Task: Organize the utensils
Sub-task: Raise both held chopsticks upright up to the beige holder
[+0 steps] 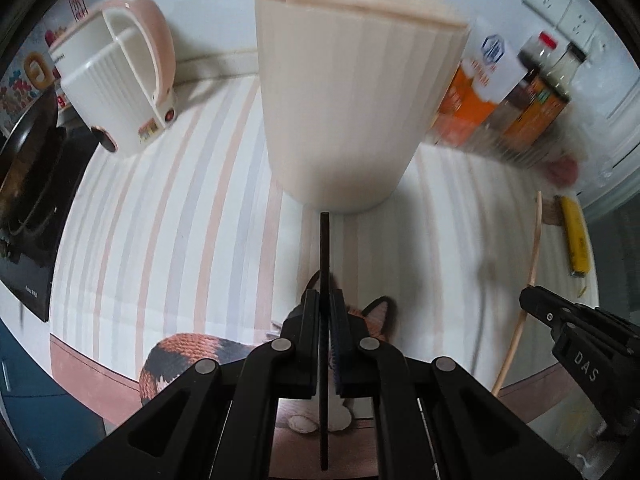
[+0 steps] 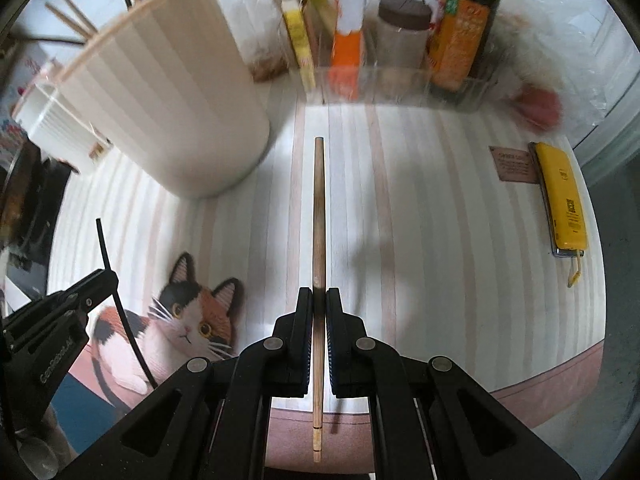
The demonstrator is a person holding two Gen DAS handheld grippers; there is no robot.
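- Striped cloth covers the table (image 2: 420, 208), with a cat picture (image 2: 188, 312) near its front edge.
- A cream utensil holder (image 1: 344, 104) stands toward the back of the table, chopsticks already poking from its top.
- The left gripper (image 1: 325, 312) is clamped on a black chopstick (image 1: 325, 248), tip pointing at the holder's base.
- The right gripper (image 2: 319, 308) is clamped on a wooden chopstick (image 2: 319, 200), to the holder's right.
- Bottles (image 2: 460, 32) line the back edge; a yellow case (image 2: 560, 196) lies at the right edge.
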